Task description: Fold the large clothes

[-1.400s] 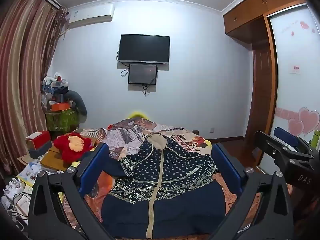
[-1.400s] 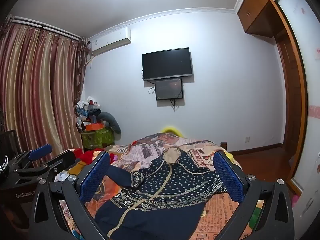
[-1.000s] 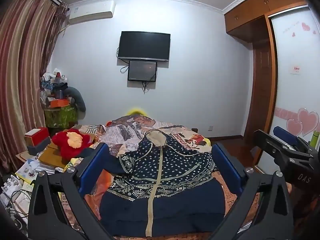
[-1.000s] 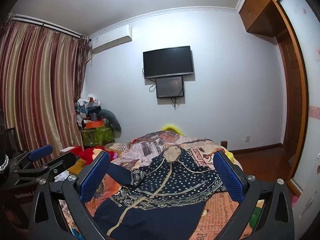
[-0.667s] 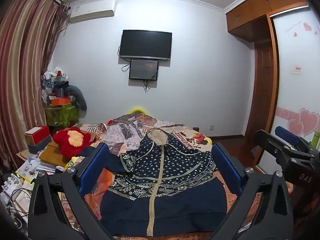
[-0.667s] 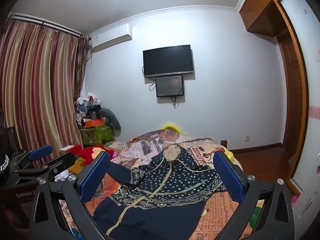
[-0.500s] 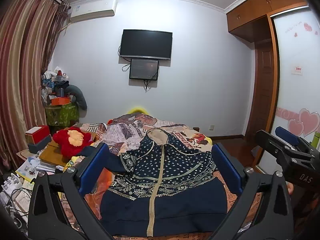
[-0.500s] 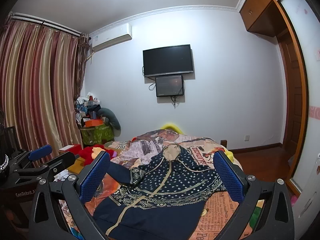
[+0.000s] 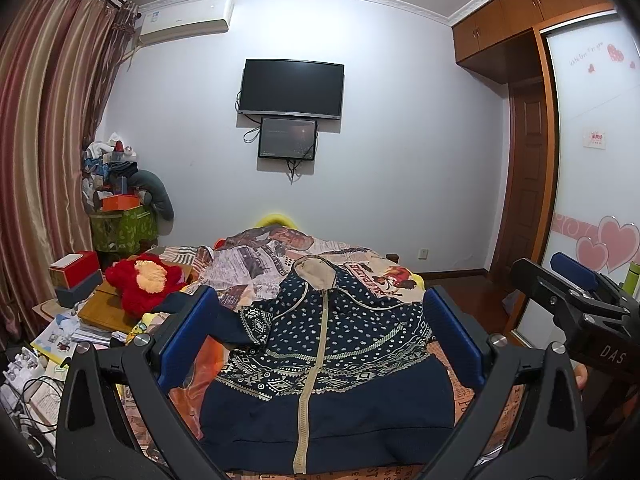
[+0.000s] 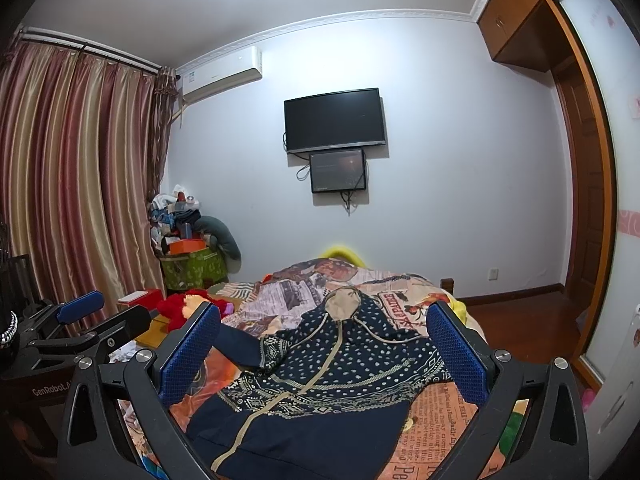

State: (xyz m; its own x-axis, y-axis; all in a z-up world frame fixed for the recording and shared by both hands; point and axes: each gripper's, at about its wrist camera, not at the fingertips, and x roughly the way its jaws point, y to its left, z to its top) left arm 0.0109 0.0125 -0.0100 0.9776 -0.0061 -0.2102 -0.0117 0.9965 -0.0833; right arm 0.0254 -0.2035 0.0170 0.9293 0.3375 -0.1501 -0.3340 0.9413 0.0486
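Note:
A navy hooded jacket [image 9: 320, 352] with white dots, patterned bands and a beige zip lies spread flat on the bed, hood away from me; it also shows in the right wrist view as the jacket [image 10: 320, 384]. My left gripper [image 9: 320, 336] hovers over its near hem, open, nothing between the blue pads [image 9: 188, 332]. My right gripper [image 10: 324, 352] is open too and holds nothing, above the jacket's right half. One sleeve [image 10: 240, 346] sticks out to the left. The right gripper [image 9: 576, 300] shows at the right edge of the left wrist view.
The bed has a newspaper-print cover [image 9: 248, 264]. A red plush toy [image 9: 140, 280], boxes and books crowd a low table [image 9: 100, 312] left of the bed. Striped curtains [image 10: 60, 184] hang at left, a wardrobe door [image 9: 592, 184] stands at right, a TV [image 9: 292, 90] is on the far wall.
Both grippers have drifted slightly, the views tilting up a little; both stay open. The jacket has not moved.

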